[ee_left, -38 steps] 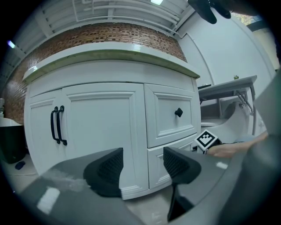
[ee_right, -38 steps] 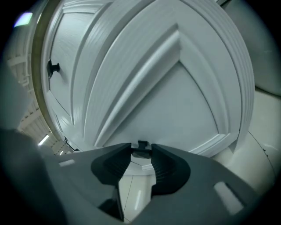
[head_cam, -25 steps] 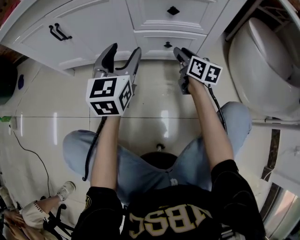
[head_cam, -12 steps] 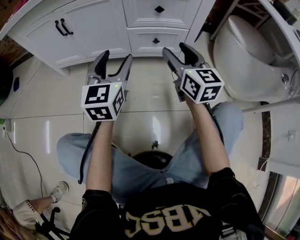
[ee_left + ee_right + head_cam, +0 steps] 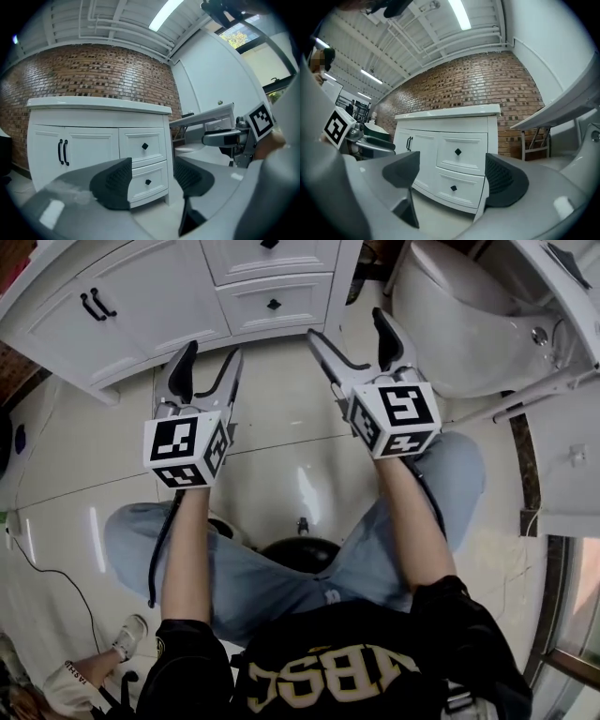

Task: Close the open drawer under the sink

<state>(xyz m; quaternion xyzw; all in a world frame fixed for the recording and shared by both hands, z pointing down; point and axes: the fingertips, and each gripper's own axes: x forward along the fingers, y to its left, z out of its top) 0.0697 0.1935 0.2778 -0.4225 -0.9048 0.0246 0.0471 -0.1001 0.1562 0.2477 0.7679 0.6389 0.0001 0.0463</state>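
Note:
The white sink cabinet stands ahead of me. Its lower drawer and upper drawer both sit flush with the cabinet front; the lower drawer shows the same in both gripper views. My left gripper is open and empty, held level a stretch back from the cabinet. My right gripper also points at the drawers from a distance. Its jaws are opening and stand wide, with nothing between them.
A white toilet stands right of the cabinet, with a white counter edge beyond it. The cabinet's double doors carry black handles. My knees and a black stool are below. Another person's shoe is at the lower left.
Both grippers have drawn back from the cabinet front. The right one was shut near the lower drawer's knob; it has lifted, rolled and opened wide.

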